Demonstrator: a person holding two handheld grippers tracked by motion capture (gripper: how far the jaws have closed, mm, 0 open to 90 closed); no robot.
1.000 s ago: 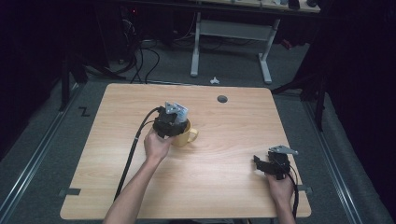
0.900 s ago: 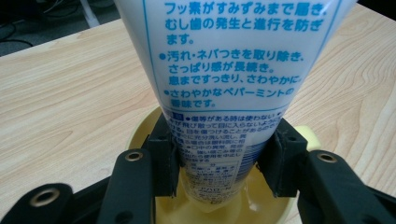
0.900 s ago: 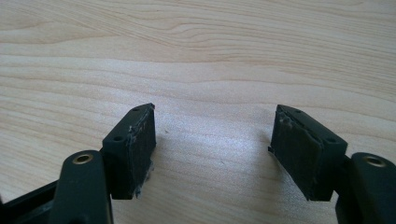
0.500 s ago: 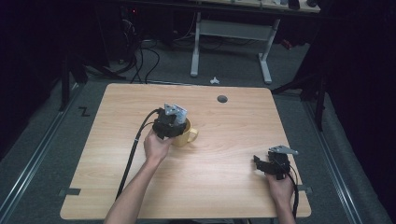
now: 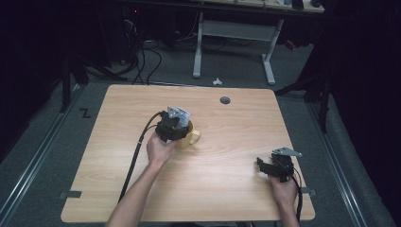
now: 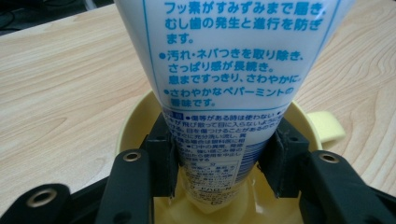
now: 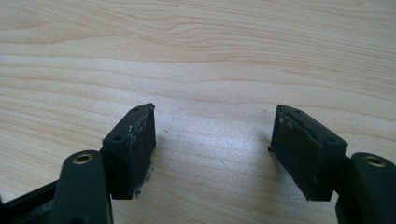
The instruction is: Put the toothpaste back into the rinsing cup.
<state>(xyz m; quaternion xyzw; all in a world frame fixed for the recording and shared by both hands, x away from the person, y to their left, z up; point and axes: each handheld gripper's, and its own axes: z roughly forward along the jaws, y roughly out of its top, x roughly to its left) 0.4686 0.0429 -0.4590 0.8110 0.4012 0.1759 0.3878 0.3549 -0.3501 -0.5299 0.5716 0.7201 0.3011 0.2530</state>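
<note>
1. Table (image 5: 227,198) of pale wood grain spans the middle of the high view, dark floor and cables beyond its upper edge.
2. My left gripper (image 5: 172,126) sits just left of centre in the high view, over a yellow mug (image 5: 191,138) whose handle points toward the right of the frame.
3. My right gripper (image 5: 274,165) rests low at the lower right of the high view, well apart from the mug; its jaws stand wide apart over bare wood in the right gripper view.
4. White toothpaste tube (image 6: 229,70) with blue Japanese print is clamped between my left jaws at centre of the left gripper view, its lower end down inside the mug (image 6: 135,121).
</note>
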